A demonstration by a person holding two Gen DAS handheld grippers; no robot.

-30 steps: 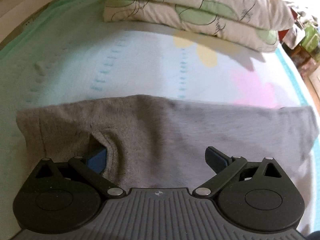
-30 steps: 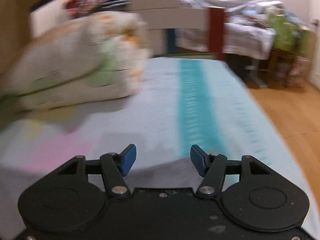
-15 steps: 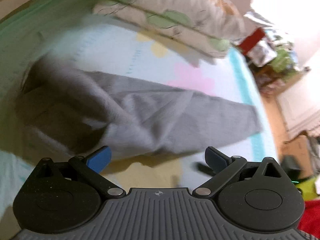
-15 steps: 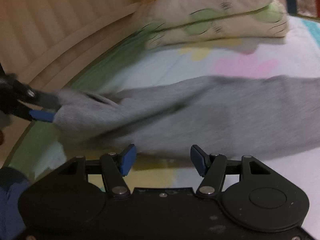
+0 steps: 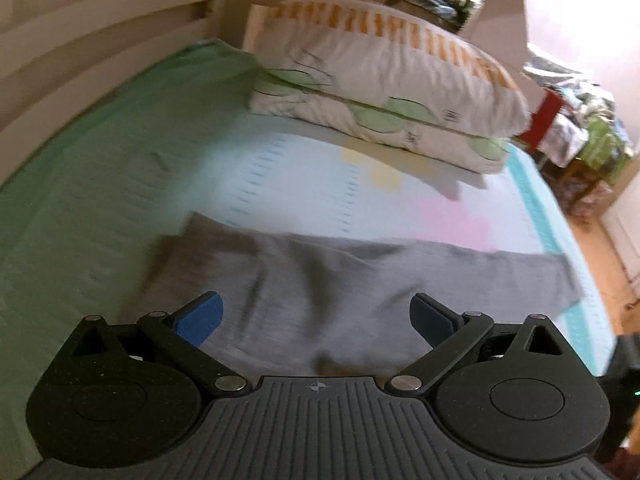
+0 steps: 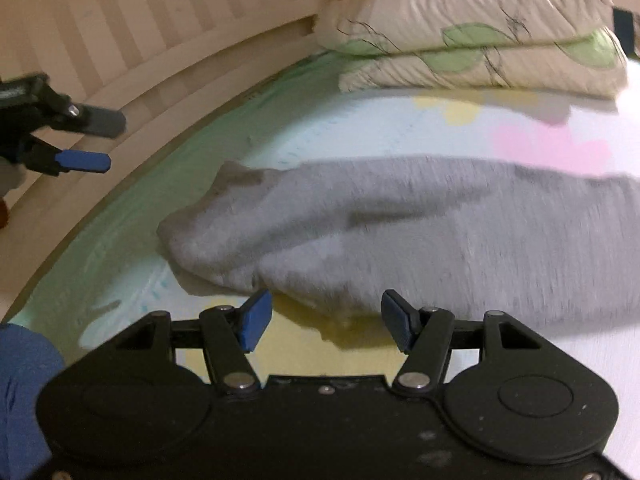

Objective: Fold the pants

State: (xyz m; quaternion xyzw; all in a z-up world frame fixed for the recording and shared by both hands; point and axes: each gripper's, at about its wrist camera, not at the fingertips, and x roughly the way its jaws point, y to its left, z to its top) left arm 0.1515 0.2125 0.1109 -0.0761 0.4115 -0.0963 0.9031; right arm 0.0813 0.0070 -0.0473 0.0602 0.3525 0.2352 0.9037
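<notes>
Left wrist view: the grey pants (image 5: 320,280) lie folded lengthwise across mid-frame on the pastel bedsheet (image 5: 100,184), below stacked pillows (image 5: 384,80). The left gripper (image 5: 316,316) gapes wide, empty.

Right wrist view: the right gripper (image 6: 326,320) stands partly open, holding nothing, at the pants' near edge.

My bed (image 5: 100,152) wears a pastel sheet under two stacked pillows (image 5: 384,80), a slatted wooden rail (image 6: 168,28) behind, wood floor (image 5: 600,248) and clutter beyond
</notes>
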